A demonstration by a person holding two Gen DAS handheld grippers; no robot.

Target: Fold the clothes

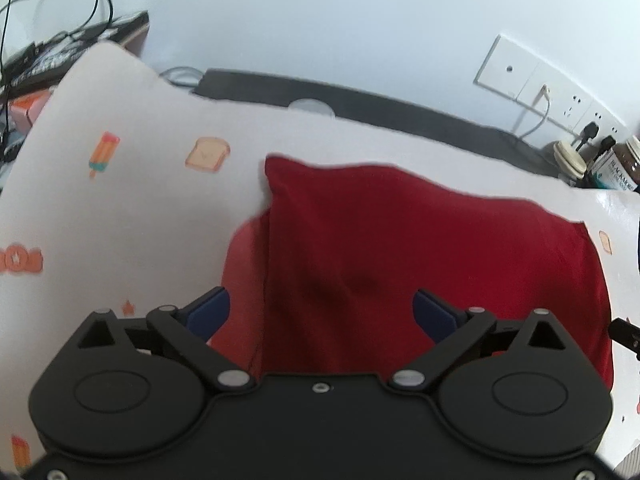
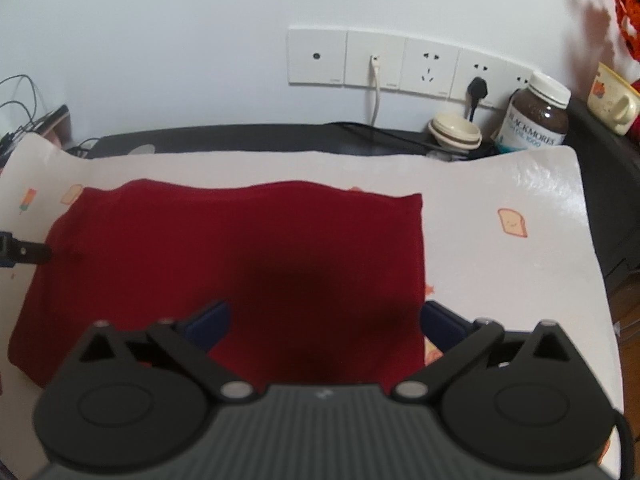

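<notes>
Both spread grippers, left gripper (image 1: 320, 312) and right gripper (image 2: 326, 320), hover over one folded red garment (image 2: 240, 248) mid-frame on the printed cloth (image 2: 500, 264), two jars (image 2: 538, 114) at upper right.

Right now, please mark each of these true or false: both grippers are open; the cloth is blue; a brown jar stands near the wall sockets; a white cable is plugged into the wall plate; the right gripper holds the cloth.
1. Both grippers are open. True: the left gripper and the right gripper both have their jaws spread wide.
2. The cloth is blue. False: it is red.
3. A brown jar stands near the sockets. True.
4. A white cable is plugged into the wall plate. True.
5. The right gripper holds the cloth. False: its jaws are open, gripping nothing.
</notes>
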